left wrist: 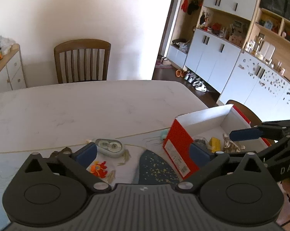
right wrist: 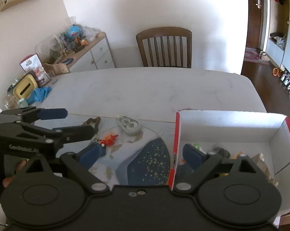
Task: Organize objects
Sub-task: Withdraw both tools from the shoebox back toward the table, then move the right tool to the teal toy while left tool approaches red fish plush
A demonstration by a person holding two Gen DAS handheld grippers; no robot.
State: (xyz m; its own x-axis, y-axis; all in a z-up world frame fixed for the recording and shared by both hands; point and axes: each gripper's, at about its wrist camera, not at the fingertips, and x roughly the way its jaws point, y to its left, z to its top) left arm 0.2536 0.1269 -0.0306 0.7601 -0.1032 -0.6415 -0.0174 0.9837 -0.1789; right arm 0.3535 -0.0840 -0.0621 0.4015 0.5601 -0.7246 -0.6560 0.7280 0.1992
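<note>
On the near half of the tabletop, largest thing first:

Tabletop (right wrist: 154,88): pale and marbled, bare over its far half; a wooden chair (right wrist: 164,47) stands behind the far edge.

Mat (right wrist: 125,154): a printed sheet along the near edge, with a dark blue speckled patch and small fish shapes; the loose items lie on it.

Box (right wrist: 229,123): open cardboard, red outside and white inside, at the right of the mat; inside, at its near end, lie a yellow piece, a dark lump and a pale crinkled item, too small to name.

Left hand-held gripper (left wrist: 143,154): jaws spread wide with nothing between the blue pads; it hangs over the mat, its right pad level with the near left corner of the box.

Right hand-held gripper (right wrist: 143,154): jaws also wide apart and holding nothing; its left pad is over the mat, its right pad inside the box, so it straddles the red left wall.

Grey oval case (right wrist: 129,125): clear-topped, lying flat on the far part of the mat, left of the box.

Brown lump (right wrist: 93,121): at the far left of the mat, beside the left hand-held gripper.

Orange-red toy (right wrist: 109,139): small, on the mat nearer than the grey case, just beside the left pad of the right hand-held gripper.
</note>
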